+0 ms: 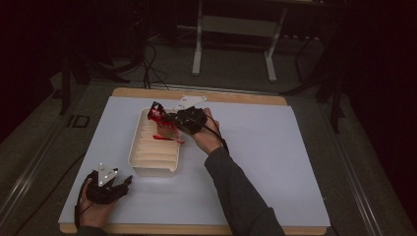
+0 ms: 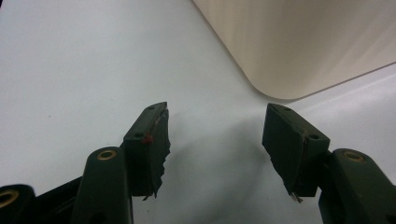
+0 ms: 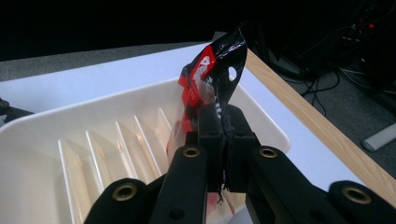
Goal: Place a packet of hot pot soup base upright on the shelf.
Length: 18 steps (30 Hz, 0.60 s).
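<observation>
A cream slotted tray (image 1: 138,143) stands on the white table top. Over its far end my right gripper (image 1: 165,118) is shut on a red and black plastic packet (image 1: 158,114). In the right gripper view the packet (image 3: 211,74) stands up from between the closed jaws, with the tray (image 3: 56,122) and its dividers right behind. A red strip of the packet (image 1: 167,138) hangs down across the tray's slots. My left gripper (image 1: 126,183) rests on the table near the tray's near left corner. Its jaws are open and hold nothing; between its fingertips (image 2: 149,140) there is bare table, with the tray's corner (image 2: 299,51) just ahead.
The white mat (image 1: 275,162) covers a wooden table (image 1: 196,93); its wooden edge (image 3: 308,121) runs close on the right of the right gripper view. Beyond the far edge are a white stand (image 1: 236,29) and cables on a dark floor.
</observation>
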Each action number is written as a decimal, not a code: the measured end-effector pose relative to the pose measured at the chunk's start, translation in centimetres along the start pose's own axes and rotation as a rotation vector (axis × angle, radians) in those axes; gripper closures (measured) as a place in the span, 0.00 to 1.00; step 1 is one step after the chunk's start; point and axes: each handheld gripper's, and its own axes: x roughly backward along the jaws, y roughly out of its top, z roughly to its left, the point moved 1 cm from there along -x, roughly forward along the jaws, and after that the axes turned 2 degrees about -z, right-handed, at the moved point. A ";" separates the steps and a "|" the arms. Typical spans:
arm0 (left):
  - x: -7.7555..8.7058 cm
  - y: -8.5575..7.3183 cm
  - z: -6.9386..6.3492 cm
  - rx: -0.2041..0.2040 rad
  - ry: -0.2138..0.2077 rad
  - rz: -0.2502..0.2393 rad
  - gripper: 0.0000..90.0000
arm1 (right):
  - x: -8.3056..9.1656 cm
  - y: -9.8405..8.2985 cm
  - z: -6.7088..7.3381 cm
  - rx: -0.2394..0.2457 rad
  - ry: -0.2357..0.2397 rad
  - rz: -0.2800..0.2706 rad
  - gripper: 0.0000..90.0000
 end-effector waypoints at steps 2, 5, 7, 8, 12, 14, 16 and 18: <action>0.0 0.0 0.0 0.000 0.000 -0.001 0.46 | -0.1 0.1 0.0 -0.002 0.005 -0.008 0.98; 0.0 0.0 0.0 0.001 -0.001 0.000 0.46 | -0.2 0.2 0.1 -0.005 0.007 -0.007 0.98; 0.0 0.0 0.0 0.001 -0.002 0.001 0.46 | -0.4 0.2 0.2 -0.005 0.011 -0.009 0.98; 0.0 0.0 0.0 0.000 -0.001 0.000 0.46 | -0.5 0.3 0.2 -0.006 0.016 -0.007 0.98; 0.0 0.0 0.0 0.002 -0.002 -0.001 0.46 | -0.9 0.4 0.6 0.001 0.029 -0.002 0.98; 0.0 0.0 0.0 0.001 -0.002 0.000 0.46 | -1.0 0.5 0.8 0.004 0.033 -0.004 0.98; 0.0 0.0 0.0 0.002 -0.002 -0.002 0.46 | -1.2 0.6 1.1 0.017 0.040 -0.005 0.98; 0.0 0.0 0.0 0.003 -0.002 -0.002 0.46 | -1.3 0.7 1.2 0.016 0.045 -0.007 0.98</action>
